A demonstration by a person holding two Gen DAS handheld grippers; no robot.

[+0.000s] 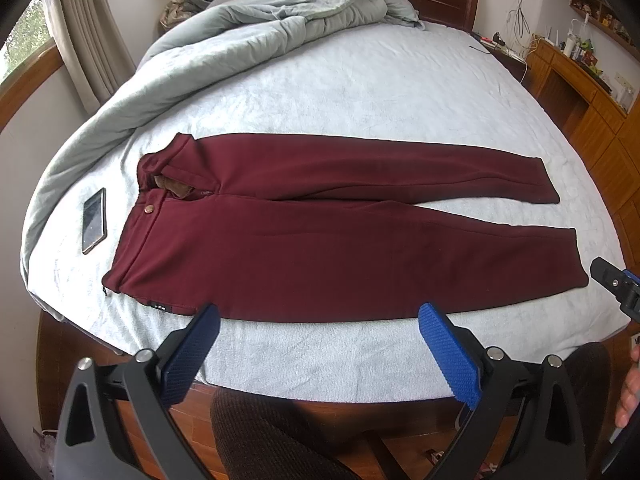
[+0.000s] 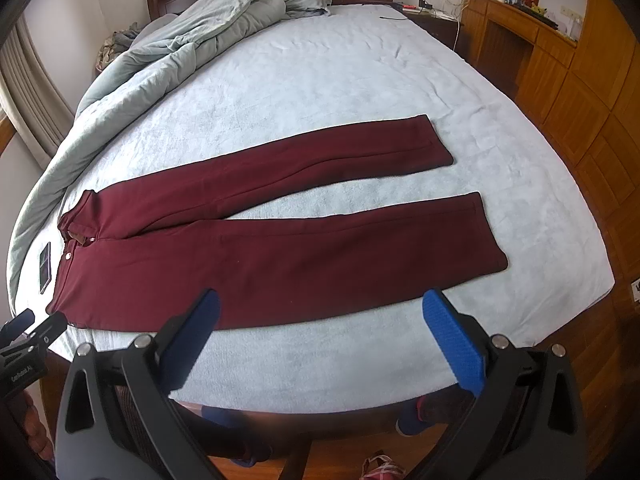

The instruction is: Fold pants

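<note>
Dark red pants (image 1: 320, 240) lie flat on the pale blue bed (image 1: 360, 92), waistband at the left, both legs stretched to the right and slightly apart. They also show in the right wrist view (image 2: 280, 248). My left gripper (image 1: 320, 316) is open and empty, held above the near edge of the pants. My right gripper (image 2: 320, 304) is open and empty, also over the near edge of the lower leg. The right gripper's body shows at the right edge of the left wrist view (image 1: 616, 284).
A phone (image 1: 95, 220) lies on the bed just left of the waistband. A bunched grey duvet (image 1: 240, 28) covers the far left of the bed. A wooden desk and cabinets (image 2: 560, 80) stand to the right. The bed's near edge drops to a wooden floor.
</note>
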